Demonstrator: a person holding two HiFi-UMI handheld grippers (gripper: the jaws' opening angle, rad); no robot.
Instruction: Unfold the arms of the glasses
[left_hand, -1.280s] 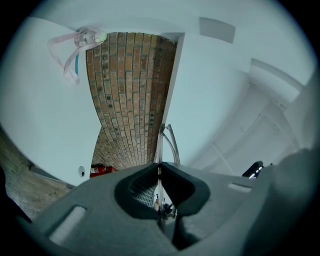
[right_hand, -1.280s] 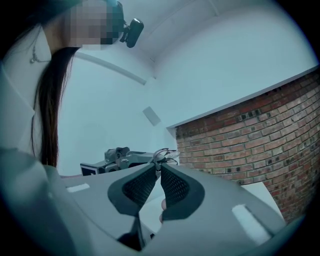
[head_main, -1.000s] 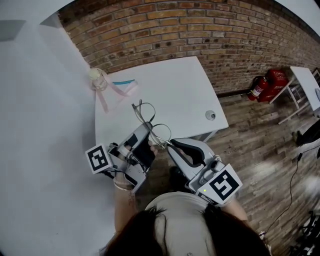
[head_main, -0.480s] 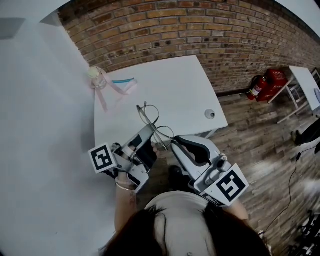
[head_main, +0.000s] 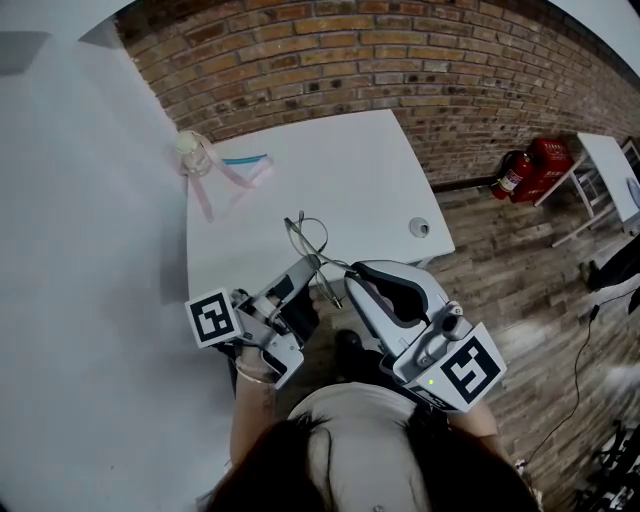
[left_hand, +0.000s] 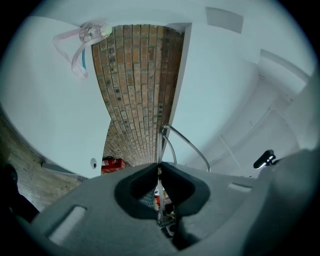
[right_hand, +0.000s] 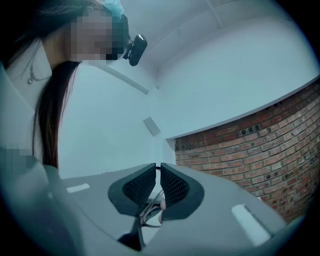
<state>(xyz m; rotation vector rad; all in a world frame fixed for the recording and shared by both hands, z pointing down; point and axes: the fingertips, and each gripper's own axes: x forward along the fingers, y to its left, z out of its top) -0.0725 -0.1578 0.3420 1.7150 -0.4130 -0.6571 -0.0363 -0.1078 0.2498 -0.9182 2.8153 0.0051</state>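
Both grippers are up in front of the person, at the near edge of the white worktop (head_main: 350, 170), with the glasses (head_main: 305, 238) held in the air between them. They're thin wire-framed glasses, clear of the worktop.

The left gripper (head_main: 312, 262) comes in from the left. Its own view shows its fingers clenched on a thin bit of the frame, and a wire part of the glasses (left_hand: 191, 145) arcs up and away past the left gripper (left_hand: 159, 167) tips.

The right gripper (head_main: 350, 272) meets it from the right, the two sets of tips close together. In its view the right gripper (right_hand: 159, 166) has its ribbed fingers (right_hand: 139, 184) almost shut, with a thin dark sliver pinched right at the tips. More of the glasses (right_hand: 152, 204) shows low down through the gap behind them.

At the far left corner of the worktop sits a small clear thing (head_main: 195, 155) with a pink ribbon trailing off it. A brick wall (head_main: 400, 60) runs behind, and there's a red extinguisher (head_main: 520, 172) on the floor at its foot to the right.
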